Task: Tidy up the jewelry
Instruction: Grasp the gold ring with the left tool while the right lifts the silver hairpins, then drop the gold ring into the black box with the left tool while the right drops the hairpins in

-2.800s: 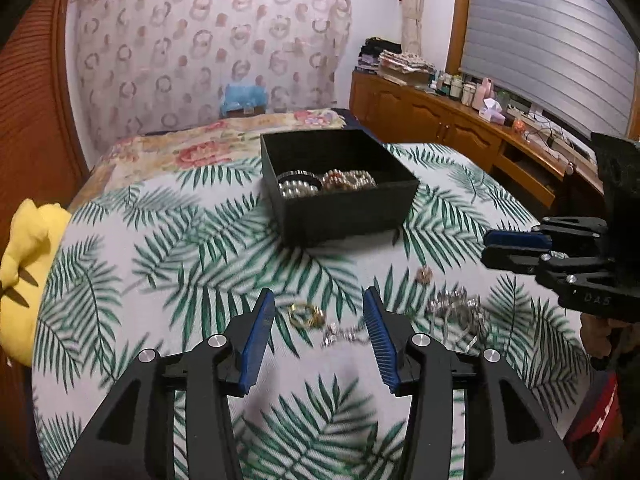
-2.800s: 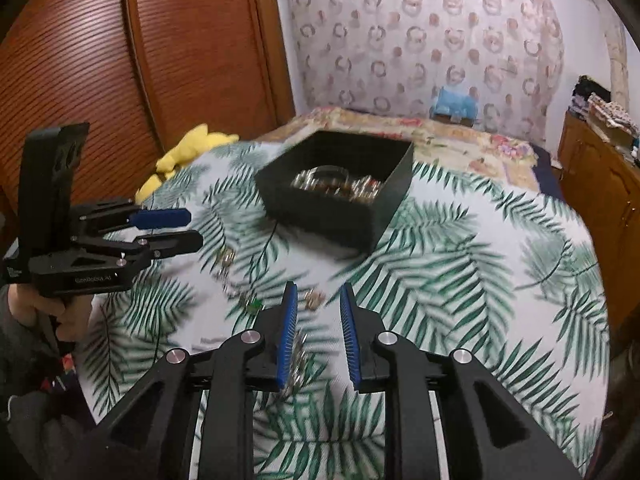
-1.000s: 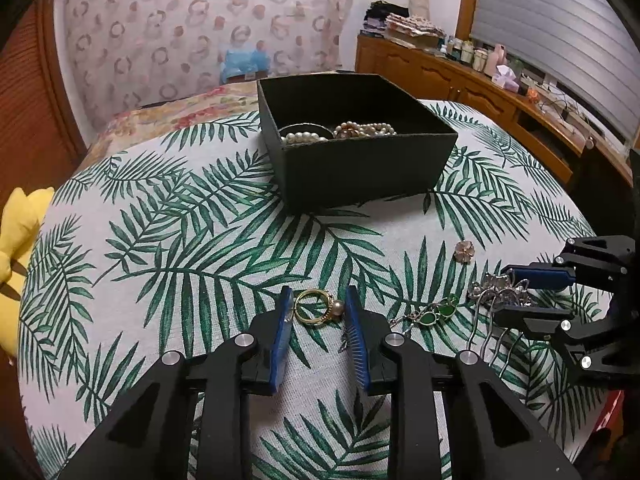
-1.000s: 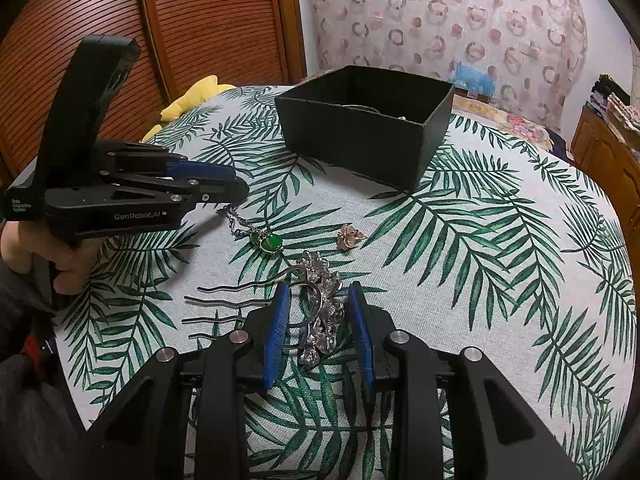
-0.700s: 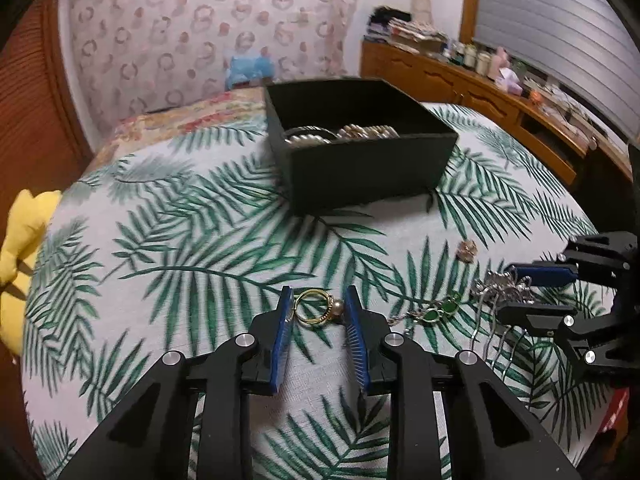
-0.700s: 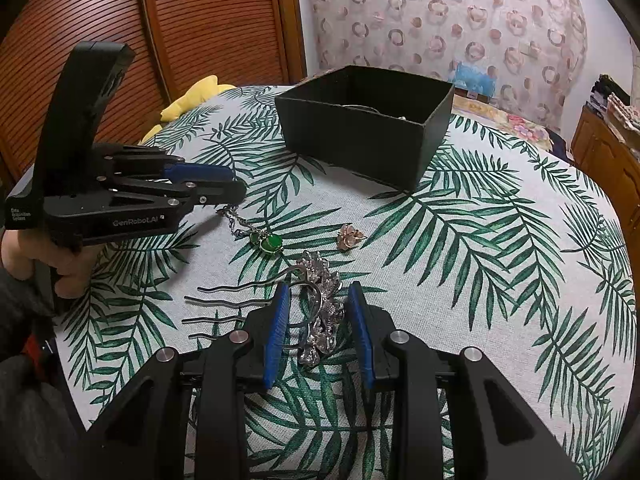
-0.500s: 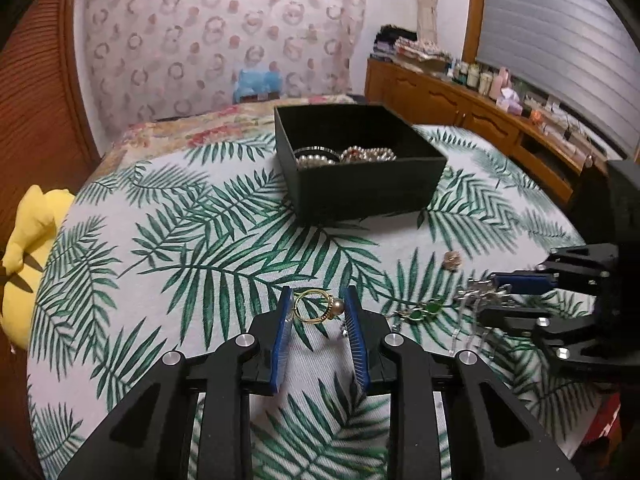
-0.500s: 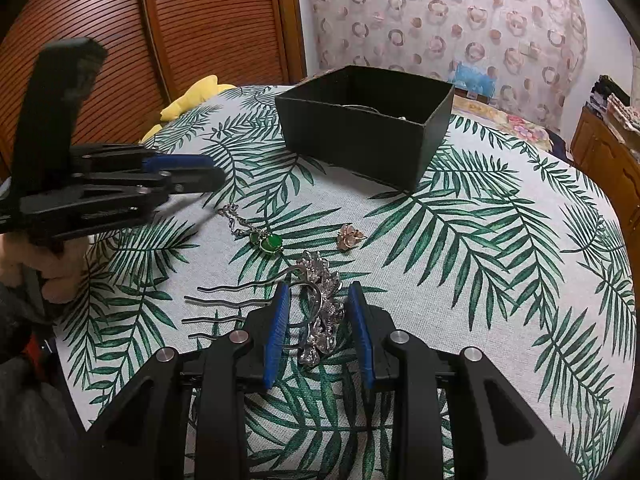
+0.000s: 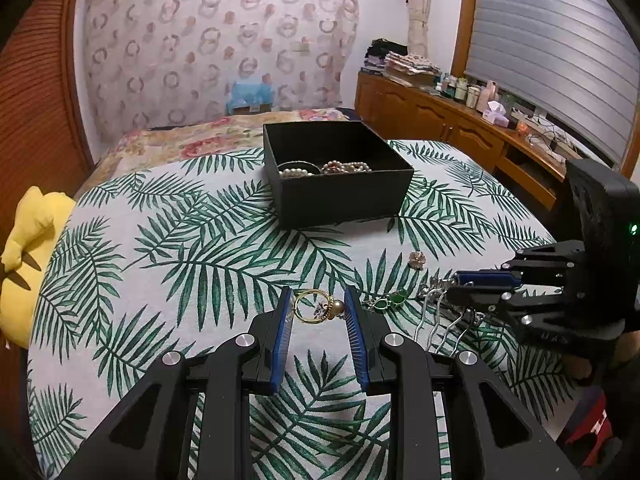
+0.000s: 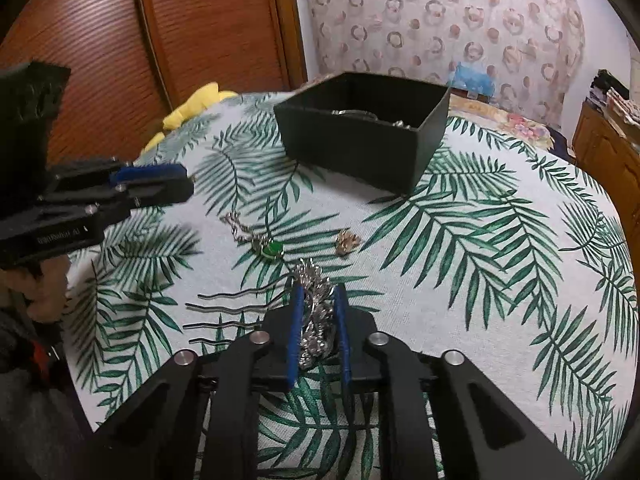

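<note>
My left gripper (image 9: pixel 318 307) is shut on a gold ring with a pearl (image 9: pixel 316 310), held a little above the palm-leaf tablecloth. In the right wrist view the left gripper (image 10: pixel 176 184) hovers at the left. My right gripper (image 10: pixel 318 300) points down at a silver hair comb (image 10: pixel 316 314); its jaws are closing, and the pads touch the comb's ornate top on both sides. The comb's prongs (image 10: pixel 224 312) lie on the cloth to the left. From the left wrist, the right gripper (image 9: pixel 474 288) sits over the comb (image 9: pixel 436 312). An open black box (image 9: pixel 340 200) holds pearls (image 9: pixel 346 167).
A green pendant on a chain (image 10: pixel 273 249) and a small gold brooch (image 10: pixel 347 240) lie on the cloth between the grippers and the box (image 10: pixel 352 140). A yellow plush toy (image 9: pixel 28 248) sits past the table's left edge. Wooden cabinets (image 9: pixel 440 128) line the right wall.
The left gripper has risen with the ring and drawn back from the box. The right gripper has stayed put while its jaws narrowed onto the comb's top.
</note>
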{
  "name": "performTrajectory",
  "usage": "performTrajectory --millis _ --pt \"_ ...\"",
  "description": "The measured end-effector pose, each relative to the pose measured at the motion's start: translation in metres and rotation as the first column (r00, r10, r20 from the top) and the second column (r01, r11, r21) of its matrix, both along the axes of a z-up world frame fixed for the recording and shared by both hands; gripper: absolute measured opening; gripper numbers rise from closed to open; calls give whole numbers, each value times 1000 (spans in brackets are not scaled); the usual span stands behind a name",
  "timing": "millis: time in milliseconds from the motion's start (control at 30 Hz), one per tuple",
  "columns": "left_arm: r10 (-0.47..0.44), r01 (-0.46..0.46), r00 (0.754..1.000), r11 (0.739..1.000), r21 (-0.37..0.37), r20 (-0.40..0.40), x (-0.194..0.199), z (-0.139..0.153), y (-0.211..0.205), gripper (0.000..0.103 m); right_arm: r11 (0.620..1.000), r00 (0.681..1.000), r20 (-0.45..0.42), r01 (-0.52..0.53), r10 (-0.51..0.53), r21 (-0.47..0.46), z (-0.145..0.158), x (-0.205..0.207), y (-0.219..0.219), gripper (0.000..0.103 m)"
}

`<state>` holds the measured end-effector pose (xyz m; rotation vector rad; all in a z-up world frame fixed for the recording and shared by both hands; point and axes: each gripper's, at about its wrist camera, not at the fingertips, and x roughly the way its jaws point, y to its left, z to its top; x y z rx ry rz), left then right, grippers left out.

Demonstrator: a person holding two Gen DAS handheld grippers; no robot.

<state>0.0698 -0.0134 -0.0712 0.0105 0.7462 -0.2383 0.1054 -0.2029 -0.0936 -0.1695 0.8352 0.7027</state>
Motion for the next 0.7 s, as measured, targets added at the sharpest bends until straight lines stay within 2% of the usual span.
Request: performTrajectory --millis 300,700 --pt "-2 2 1000 1000 7 14 4 4 -2 24 997 999 54 -7 3 72 30 0 -4 12" --pt "-17 17 999 1000 -1 42 21 19 -5 24 998 991 126 -45 40 37 59 4 -6 10"
